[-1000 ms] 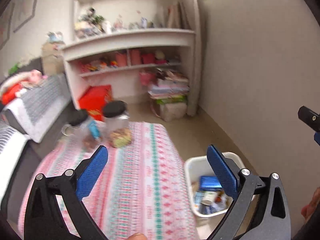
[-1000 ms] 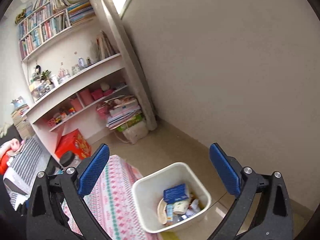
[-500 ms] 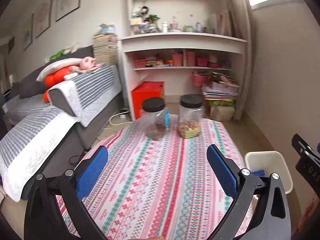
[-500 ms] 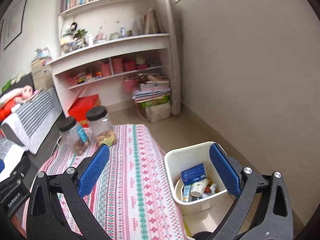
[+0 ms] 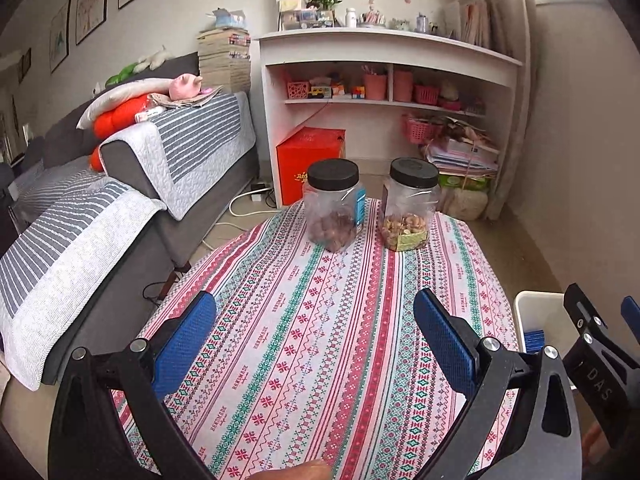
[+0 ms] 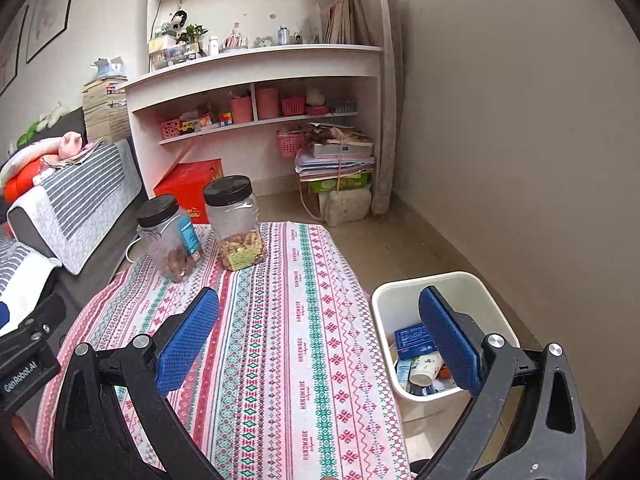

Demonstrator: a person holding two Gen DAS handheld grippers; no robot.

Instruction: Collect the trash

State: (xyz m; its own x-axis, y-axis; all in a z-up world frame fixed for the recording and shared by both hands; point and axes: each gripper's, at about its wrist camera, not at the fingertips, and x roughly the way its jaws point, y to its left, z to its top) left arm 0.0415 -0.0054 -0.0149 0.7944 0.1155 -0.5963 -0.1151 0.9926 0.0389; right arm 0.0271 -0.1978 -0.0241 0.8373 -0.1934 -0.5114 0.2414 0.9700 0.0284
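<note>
1. Left gripper (image 5: 316, 332) is hovering over the near half of the table (image 5: 452, 248), jaws spread wide, nothing between the blue pads (image 5: 184, 340).
2. Right gripper (image 6: 320, 332) is hanging over the table's right edge, also gaping wide and gripping nothing; one pad is sitting over the tablecloth (image 6: 288, 320), the other over the bin.
3. White trash bin (image 6: 476, 292) is standing on the floor just beside the table's right edge, near the plain wall.
4. Trash is lying inside the bin: a blue box (image 6: 412, 340) is resting on top, a white paper cup (image 6: 426, 368) is lying on its side below it, and other scraps there are too small to tell.
5. In the left wrist view only a corner of the bin (image 5: 540, 312) is showing, with the right gripper's body partly covering it.
6. Two clear jars with black lids are standing upright at the table's far edge, close together but apart: the left jar (image 6: 170, 236) is holding brown pieces and carrying a blue label, the right jar (image 6: 236, 224) is holding peanuts.
7. The striped tablecloth is showing bare apart from the jars.
8. A sofa (image 5: 132, 184) with grey striped covers is running along the table's left side; a white shelf unit (image 6: 256, 80) and a red box (image 5: 310, 160) are sitting beyond the far edge.
</note>
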